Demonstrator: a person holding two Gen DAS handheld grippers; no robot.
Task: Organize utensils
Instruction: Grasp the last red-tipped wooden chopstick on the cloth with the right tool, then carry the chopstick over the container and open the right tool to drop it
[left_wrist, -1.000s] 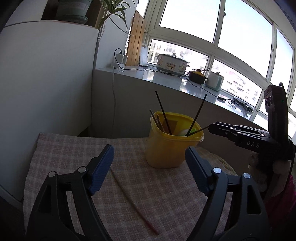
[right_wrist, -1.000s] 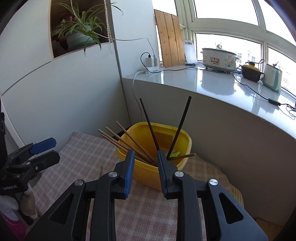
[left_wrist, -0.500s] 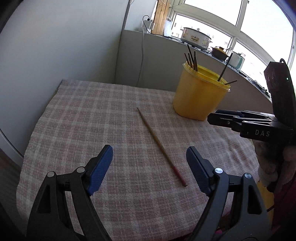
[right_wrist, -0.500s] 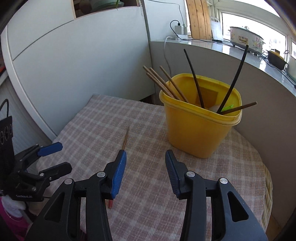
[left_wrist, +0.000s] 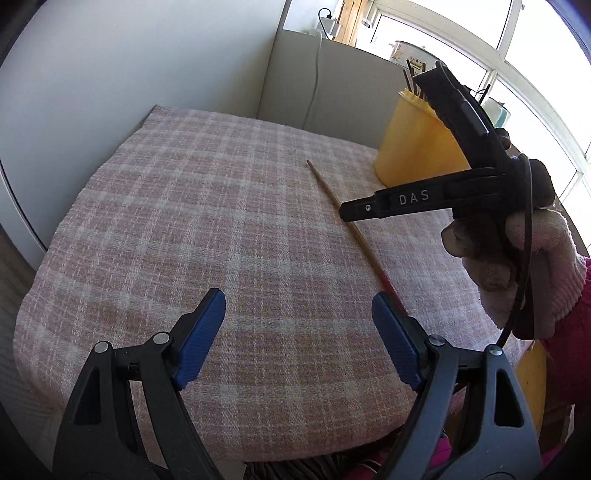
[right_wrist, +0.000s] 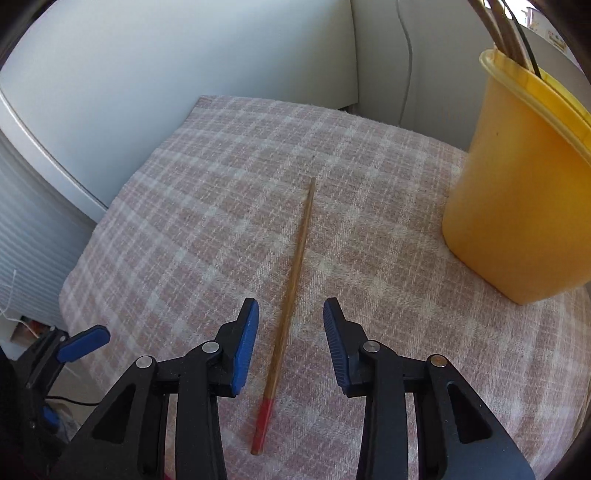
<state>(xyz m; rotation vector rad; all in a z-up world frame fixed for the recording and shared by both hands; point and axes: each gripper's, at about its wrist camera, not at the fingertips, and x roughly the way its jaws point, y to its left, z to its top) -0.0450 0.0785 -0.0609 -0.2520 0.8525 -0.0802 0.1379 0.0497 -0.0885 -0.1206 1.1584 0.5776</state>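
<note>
A single wooden chopstick with a red end lies on the checked cloth; it also shows in the left wrist view. A yellow tub holding several chopsticks stands at the right, also in the left wrist view. My right gripper is open and empty, its jaws on either side of the chopstick, just above it. In the left wrist view the right gripper hovers over the chopstick. My left gripper is open and empty above the cloth near its front edge.
The checked cloth covers a small round table set against a white wall. A grey ledge with a cable runs behind the tub. The table edge drops off at the left and front.
Both grippers have drawn back from the tub and tilted down toward the cloth. My right gripper has opened wider and come down over the lying chopstick.
</note>
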